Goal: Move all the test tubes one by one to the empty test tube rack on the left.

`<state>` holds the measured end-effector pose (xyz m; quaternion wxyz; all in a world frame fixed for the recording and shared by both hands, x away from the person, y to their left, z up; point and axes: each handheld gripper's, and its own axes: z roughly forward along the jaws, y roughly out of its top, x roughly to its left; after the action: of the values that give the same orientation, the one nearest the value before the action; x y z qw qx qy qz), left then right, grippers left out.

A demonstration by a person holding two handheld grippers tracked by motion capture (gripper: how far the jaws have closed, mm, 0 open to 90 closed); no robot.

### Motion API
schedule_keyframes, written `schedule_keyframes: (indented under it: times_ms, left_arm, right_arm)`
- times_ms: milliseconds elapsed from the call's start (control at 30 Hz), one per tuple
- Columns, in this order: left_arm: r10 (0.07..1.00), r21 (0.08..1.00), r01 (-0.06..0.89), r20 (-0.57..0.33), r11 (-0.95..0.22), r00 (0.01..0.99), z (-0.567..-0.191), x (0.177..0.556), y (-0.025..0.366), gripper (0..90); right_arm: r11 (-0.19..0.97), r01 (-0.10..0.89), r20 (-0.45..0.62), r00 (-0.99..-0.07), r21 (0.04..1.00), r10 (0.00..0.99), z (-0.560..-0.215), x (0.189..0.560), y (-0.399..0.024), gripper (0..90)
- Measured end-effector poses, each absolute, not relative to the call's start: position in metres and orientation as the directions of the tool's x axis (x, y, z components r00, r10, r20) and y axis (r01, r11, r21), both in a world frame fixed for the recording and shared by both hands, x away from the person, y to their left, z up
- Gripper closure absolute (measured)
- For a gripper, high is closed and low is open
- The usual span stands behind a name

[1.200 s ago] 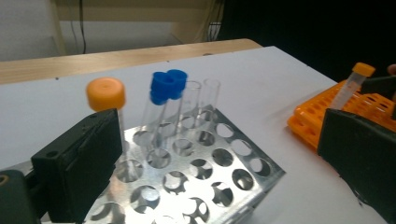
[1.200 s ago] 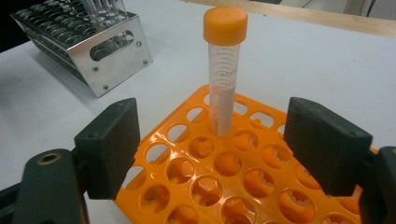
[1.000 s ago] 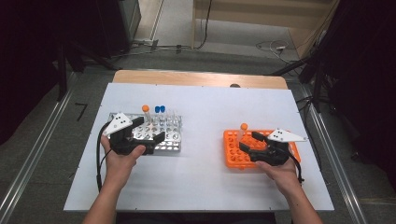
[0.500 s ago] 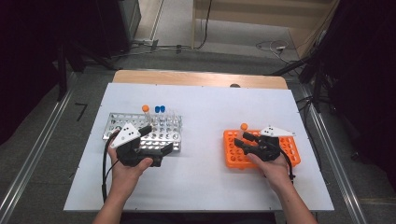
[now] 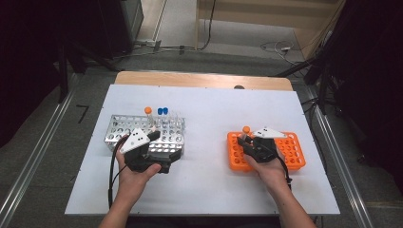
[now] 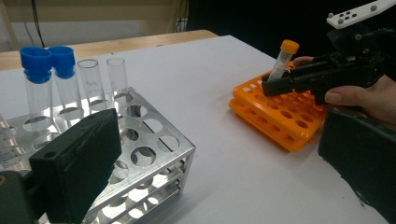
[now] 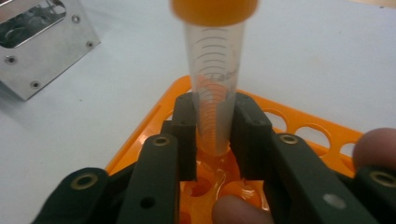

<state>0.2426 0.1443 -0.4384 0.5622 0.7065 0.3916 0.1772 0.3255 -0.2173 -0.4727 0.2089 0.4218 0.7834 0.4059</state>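
Note:
An orange-capped clear tube [image 7: 215,70] stands tilted in a front-left hole of the orange rack [image 7: 308,126]. My right gripper [image 7: 215,121] is shut on its lower part; the jaws have just been closing with the tube between them. The high view shows this right gripper [image 5: 244,141] at the orange rack's [image 5: 290,152] left end, under the tube's cap [image 5: 246,129]. My left gripper [image 6: 222,135] is open with nothing held, at the metal rack's [image 6: 154,154] near corner. From above, the left gripper [image 5: 173,154] lies along the metal rack's [image 5: 119,128] front edge.
The metal rack holds two blue-capped tubes [image 6: 49,74], two open glass tubes [image 6: 102,81] and another orange-capped tube [image 5: 148,111]. Bare white table [image 5: 209,118] lies between the two racks. A wooden strip [image 5: 199,80] runs along the far edge.
My right gripper has moved left along the orange rack to the tube and closed on it. The left hand has drawn back from over the metal rack to its front edge.

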Motion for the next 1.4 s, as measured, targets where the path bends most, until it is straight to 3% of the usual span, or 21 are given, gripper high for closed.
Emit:
schedule_keyframes:
  times_ms: [233, 533, 900, 1233, 1400]
  left_arm:
    - [0.734, 0.936, 0.346, -0.187, -0.07, 0.653, -0.435, 0.242, 0.136, 0.0]
    - [0.671, 0.941, 0.321, -0.169, -0.107, 0.721, -0.428, 0.24, 0.109, 8.1]
    - [0.585, 0.946, 0.28, -0.136, -0.162, 0.799, -0.426, 0.242, 0.069, 37.6]
    - [0.501, 0.943, 0.265, -0.133, -0.202, 0.855, -0.431, 0.243, 0.058, 67.7]
    - [0.512, 0.948, 0.241, -0.105, -0.208, 0.853, -0.431, 0.241, 0.059, 71.3]
  right_arm:
    - [0.259, 0.409, 0.014, -0.556, 0.875, 0.831, -0.46, 0.316, -0.223, 72.8]
    - [0.311, 0.327, 0.012, -0.706, 0.892, 0.709, -0.445, 0.292, -0.202, 72.9]
    - [0.387, 0.301, 0.038, -0.829, 0.872, 0.558, -0.449, 0.268, -0.164, 72.8]
    - [0.44, 0.247, 0.032, -0.897, 0.863, 0.441, -0.452, 0.253, -0.148, 72.8]
    - [0.433, 0.259, 0.055, -0.901, 0.863, 0.43, -0.452, 0.254, -0.149, 72.6]
